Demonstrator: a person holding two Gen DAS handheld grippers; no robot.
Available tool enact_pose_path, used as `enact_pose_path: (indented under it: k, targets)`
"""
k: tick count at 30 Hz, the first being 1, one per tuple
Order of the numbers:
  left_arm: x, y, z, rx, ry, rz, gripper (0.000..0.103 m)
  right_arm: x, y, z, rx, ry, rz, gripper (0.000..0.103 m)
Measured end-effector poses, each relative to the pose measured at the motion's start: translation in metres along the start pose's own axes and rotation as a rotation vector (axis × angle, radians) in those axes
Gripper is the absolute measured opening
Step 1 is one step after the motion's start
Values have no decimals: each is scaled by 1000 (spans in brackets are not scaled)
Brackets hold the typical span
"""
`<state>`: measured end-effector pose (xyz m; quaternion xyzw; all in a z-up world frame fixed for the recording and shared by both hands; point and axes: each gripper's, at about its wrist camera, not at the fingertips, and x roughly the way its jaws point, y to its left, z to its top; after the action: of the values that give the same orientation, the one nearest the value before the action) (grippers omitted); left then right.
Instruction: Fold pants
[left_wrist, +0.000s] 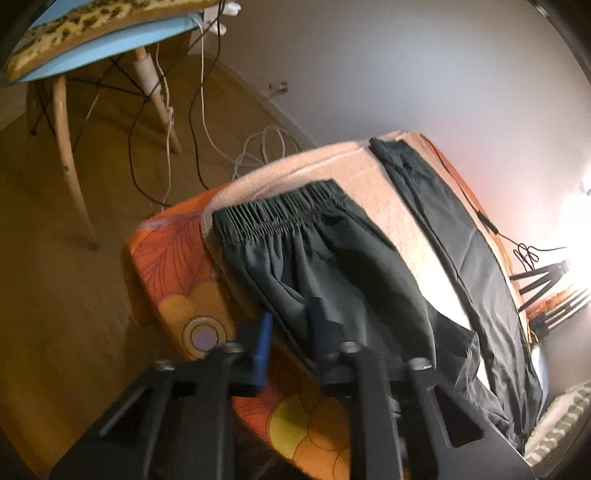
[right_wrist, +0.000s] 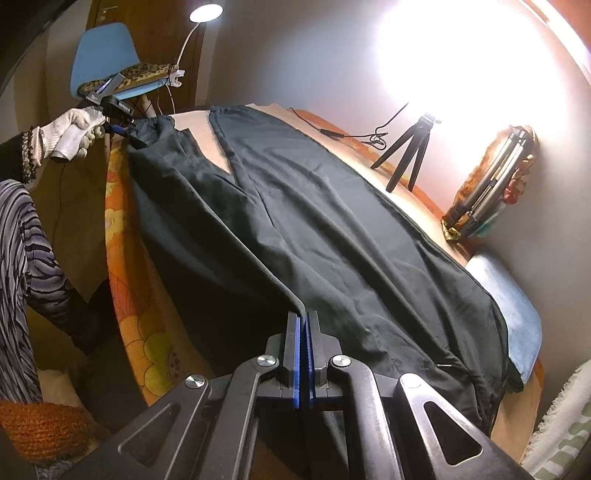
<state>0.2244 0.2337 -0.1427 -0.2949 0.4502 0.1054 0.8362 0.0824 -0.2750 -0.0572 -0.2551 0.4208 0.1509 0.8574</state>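
Orange flower-print bedspread (left_wrist: 173, 266) covers a bed, with a pale pink fleece blanket (left_wrist: 388, 192) laid on top. Spread flat on the blanket are the dark green woven pants (right_wrist: 332, 229). Their long axis runs from the gathered elastic waistband (left_wrist: 280, 210) away to the hems, and one leg angles off from the other just below the waistband.

The left gripper (left_wrist: 291, 343), held in a white knitted glove (right_wrist: 74, 129), sits at the near side seam a little below the waistband. Its blue pads stand apart with the fabric edge between them, and the blur leaves it unclear whether they press on the cloth.

The right gripper (right_wrist: 303, 332) is far down the same near edge from the waistband. Its pads are clamped together on a pinched ridge of the pants.

Both grips lie on the one long edge. So the coming fold is probably a lift of that edge across the pants' width, with the left hand nearer the waistband.
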Motion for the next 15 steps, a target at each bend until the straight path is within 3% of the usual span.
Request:
enact_pose_path:
  k: [8,15]
  targets:
    - [-16,-10,7,28,-90,-82,2,-5,-6,6,-2,-28,-58,0]
    - [-34,-39,34,63,-184,-136,2,-2,-25,25,-14,-63,-171,0]
